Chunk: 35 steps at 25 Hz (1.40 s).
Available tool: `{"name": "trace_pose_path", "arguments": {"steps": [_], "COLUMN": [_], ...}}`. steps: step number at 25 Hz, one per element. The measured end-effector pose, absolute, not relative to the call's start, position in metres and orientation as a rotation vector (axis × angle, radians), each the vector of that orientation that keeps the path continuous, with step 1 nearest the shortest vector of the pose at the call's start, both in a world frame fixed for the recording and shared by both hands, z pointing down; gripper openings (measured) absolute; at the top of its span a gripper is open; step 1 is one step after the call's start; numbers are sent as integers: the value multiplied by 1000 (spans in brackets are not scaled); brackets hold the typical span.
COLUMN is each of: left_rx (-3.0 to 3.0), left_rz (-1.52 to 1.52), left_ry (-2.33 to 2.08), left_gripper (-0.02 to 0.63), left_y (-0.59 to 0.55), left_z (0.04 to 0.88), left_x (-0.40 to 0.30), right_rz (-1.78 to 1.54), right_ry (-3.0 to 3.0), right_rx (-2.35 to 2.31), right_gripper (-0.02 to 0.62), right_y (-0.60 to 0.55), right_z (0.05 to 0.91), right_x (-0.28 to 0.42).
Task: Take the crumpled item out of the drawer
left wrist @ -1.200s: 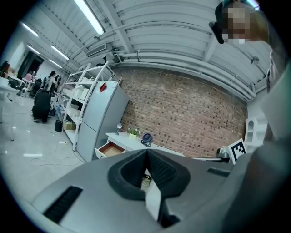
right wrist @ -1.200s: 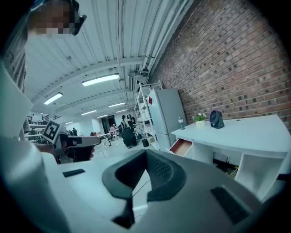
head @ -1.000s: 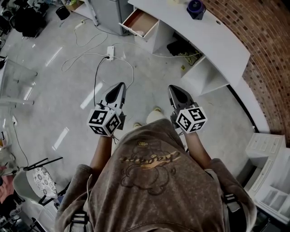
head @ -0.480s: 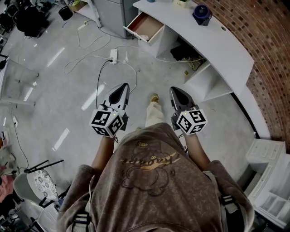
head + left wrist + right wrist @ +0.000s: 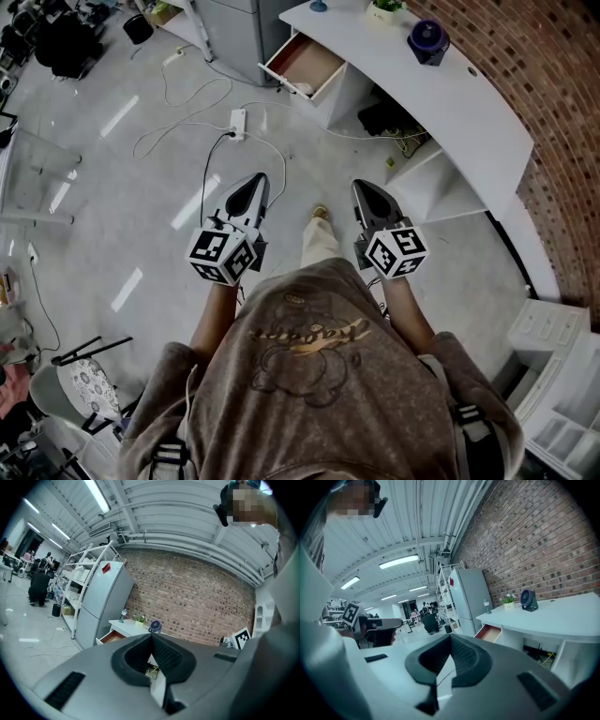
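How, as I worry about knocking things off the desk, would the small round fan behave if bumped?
The fan stands upright, a round head on a smaller foot, so it would probably tip before sliding. It looks small beside the desk, so likely light. The smooth white top might let it skid.

Glossy, light-streaked finish noted on floor (image 5: 94, 187); wall (image 5: 553, 75) recorded as rough brick; desk (image 5: 469, 94) smooth white; drawer (image 5: 309, 61) inside wood-brown.
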<state>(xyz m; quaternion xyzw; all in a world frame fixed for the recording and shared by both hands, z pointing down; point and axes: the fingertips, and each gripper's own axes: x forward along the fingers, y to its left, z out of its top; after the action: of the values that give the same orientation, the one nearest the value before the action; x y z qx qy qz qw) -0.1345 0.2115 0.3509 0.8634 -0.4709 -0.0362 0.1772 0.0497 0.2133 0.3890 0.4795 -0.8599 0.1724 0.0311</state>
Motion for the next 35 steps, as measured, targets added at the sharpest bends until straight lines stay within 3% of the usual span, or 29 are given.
{"name": "trace_pose_path", "arguments": {"steps": [35], "left_rx": [2278], "left_rz": [-79], "left_ry": [-1539], "left_gripper": [8], "left_y": [-27], "left_z": [351], "left_x": [-88], "right_rz": [625], "right_ry": [-2703], "right_rx": [1237], "right_gripper": [-3], "right_y": [-48], "right_z": [403], "right_x": [104]}}
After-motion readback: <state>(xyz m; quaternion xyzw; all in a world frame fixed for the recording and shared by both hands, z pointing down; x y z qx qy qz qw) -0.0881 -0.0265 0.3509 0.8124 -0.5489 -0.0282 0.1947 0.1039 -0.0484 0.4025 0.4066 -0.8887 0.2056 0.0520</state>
